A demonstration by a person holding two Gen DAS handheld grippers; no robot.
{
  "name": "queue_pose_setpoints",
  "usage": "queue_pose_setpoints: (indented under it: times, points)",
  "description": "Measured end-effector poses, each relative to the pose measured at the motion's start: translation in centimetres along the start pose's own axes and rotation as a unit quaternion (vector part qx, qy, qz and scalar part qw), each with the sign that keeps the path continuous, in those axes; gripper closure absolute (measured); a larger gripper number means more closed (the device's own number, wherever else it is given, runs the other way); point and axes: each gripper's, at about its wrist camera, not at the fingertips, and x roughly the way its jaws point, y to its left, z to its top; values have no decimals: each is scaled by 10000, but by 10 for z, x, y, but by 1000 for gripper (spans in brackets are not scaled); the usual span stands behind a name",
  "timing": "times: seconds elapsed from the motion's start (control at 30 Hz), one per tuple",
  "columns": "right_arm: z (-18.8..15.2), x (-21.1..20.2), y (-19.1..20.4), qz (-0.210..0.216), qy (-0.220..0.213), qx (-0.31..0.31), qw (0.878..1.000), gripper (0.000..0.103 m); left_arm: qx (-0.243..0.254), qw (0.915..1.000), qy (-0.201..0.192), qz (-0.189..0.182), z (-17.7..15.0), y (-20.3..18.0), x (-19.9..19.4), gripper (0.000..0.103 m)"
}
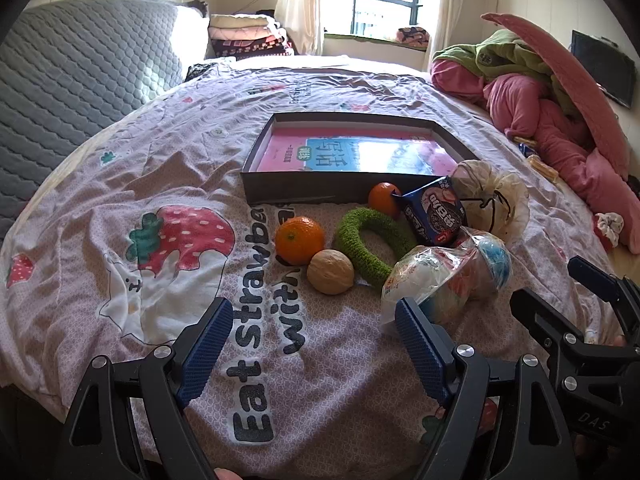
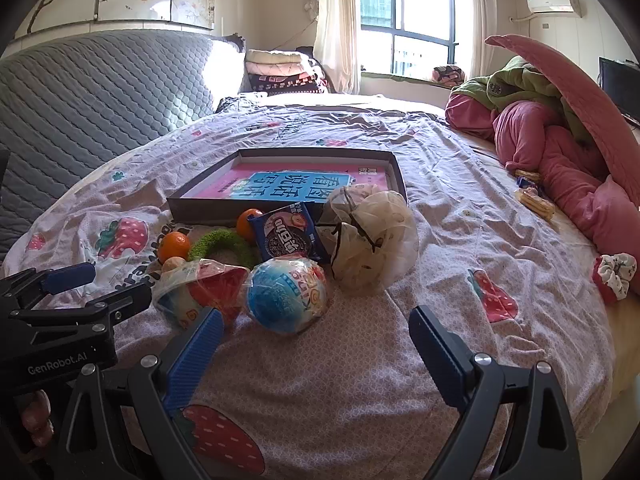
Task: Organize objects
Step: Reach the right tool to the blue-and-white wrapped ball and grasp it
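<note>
Hovering both tongs, left gripper (image 1: 314, 320) and right gripper (image 2: 316, 334), wide apart and empty, we're eyeing oranges (image 1: 299, 240), walnut (image 1: 330, 271), green ring (image 1: 370, 240), cookie pack (image 2: 286, 236) crowding the shallow box (image 1: 288, 194) that's holding a pink book (image 1: 352, 156).

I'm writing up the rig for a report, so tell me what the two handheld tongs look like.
Both are black angular frames with round silver bolts at the pivots. Each of the left tongs and right tongs carries two flat fingers faced with ribbed blue pads. White lettering reading GenRobot.AI marks the left body, seen from the right wrist. No cables or sleeves show.
</note>
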Motion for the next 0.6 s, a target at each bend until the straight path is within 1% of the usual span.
queue_pose_setpoints:
  times: [0.5,0.6]
  points:
    - [-3,6,-2,-79,121,-70,9999,9,106,9994,-101,-327,-1,-5,-10,19]
    - [-4,8,-1,-95,162,-96,9998,9,169,9993,-105,-330,-1,-8,-10,19]
